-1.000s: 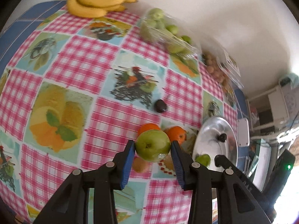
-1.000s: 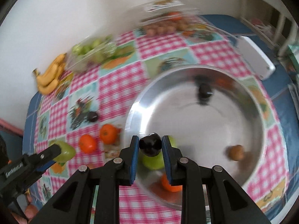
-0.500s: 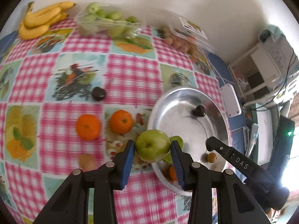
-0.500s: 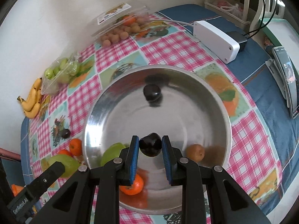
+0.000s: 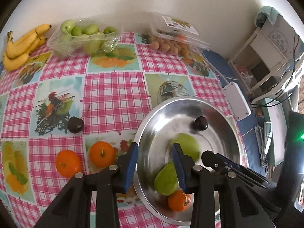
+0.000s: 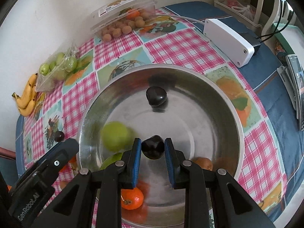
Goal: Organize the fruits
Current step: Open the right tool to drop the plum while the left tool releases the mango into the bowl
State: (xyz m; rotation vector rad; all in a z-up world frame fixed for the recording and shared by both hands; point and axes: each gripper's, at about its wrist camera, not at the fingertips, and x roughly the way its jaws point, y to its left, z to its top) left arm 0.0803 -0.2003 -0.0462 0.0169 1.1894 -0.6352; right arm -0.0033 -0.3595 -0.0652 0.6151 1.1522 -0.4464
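Blur smears the green apple (image 5: 187, 147) lying loose in the steel bowl (image 5: 224, 125), so its stem end and long axis cannot be made out. A second green apple (image 5: 166, 178) sits partly behind the left hand-held gripper (image 5: 154, 168), whose jaws stand apart with nothing pressed between the pads. An orange (image 5: 178, 199) beside it is cut by a finger of that tool. The right hand-held gripper (image 6: 153, 150) is closed tight on a dark plum (image 6: 153, 149), held over the bowl's floor with its pointed end up in the right wrist view. Another plum (image 6: 156, 96) rests at the bowl's far wall. A small brown fruit (image 6: 204, 163) is half hidden behind the right finger. On the bench (image 5: 114, 95), two oranges (image 5: 102, 156) and a dark cherry (image 5: 75, 124) lie beside the bowl; bananas (image 5: 20, 47) lie at the far left corner.
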